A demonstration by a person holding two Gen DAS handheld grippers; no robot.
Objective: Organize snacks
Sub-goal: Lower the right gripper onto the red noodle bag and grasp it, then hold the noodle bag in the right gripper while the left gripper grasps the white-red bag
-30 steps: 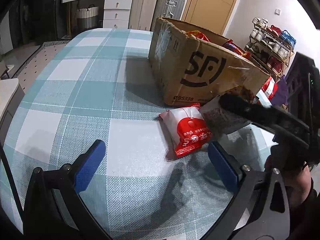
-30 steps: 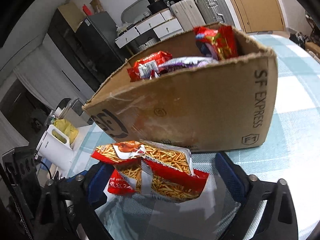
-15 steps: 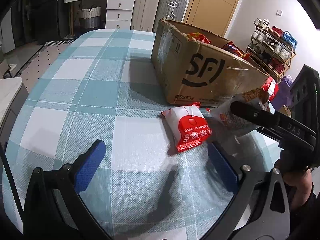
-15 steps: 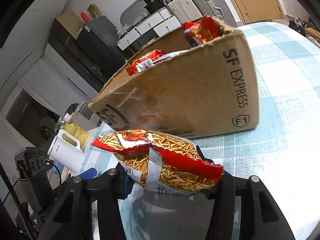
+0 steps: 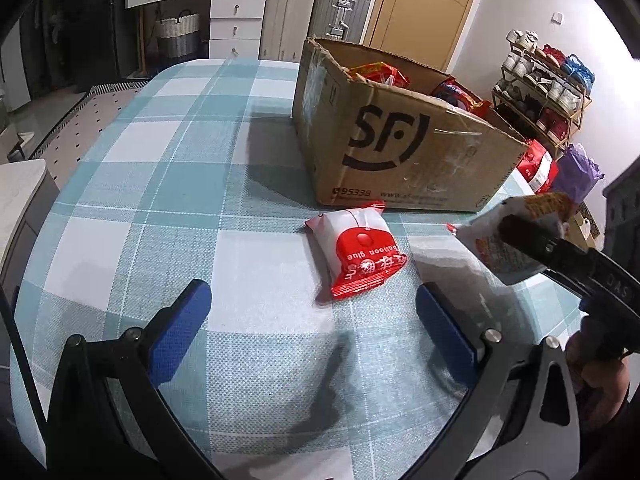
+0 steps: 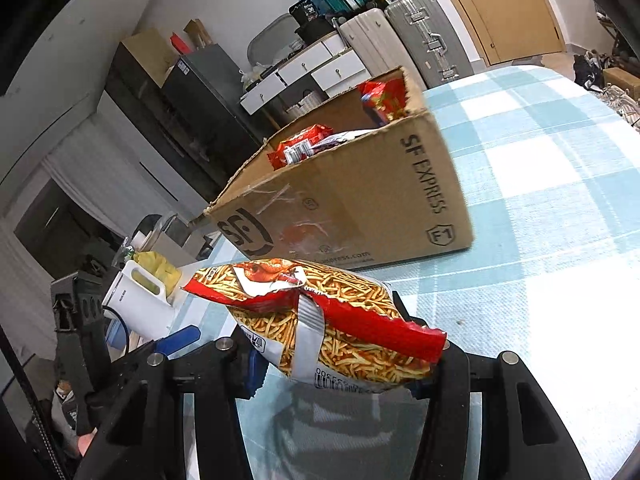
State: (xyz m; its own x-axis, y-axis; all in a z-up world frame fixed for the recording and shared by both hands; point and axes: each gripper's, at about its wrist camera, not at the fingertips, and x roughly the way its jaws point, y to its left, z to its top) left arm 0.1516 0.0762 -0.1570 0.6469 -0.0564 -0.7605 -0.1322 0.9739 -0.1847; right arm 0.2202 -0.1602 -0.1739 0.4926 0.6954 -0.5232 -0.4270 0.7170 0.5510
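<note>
My right gripper is shut on a red-and-orange noodle snack bag and holds it above the checked tablecloth, in front of the open cardboard SF box. The same bag shows at the right of the left wrist view, clamped in the right gripper. My left gripper is open and empty, hovering over the table just short of a white-and-red snack packet that lies in front of the box. Several snack bags sit inside the box.
The table carries a teal and white checked cloth. A red bag stands behind the box's right corner. A white kettle stands past the table's left side. Suitcases, drawers and a shoe rack line the room.
My right gripper closed on the noodle snack bag and lifted it off the table, drawing back from the box. My left gripper stayed open and pulled back slightly.
</note>
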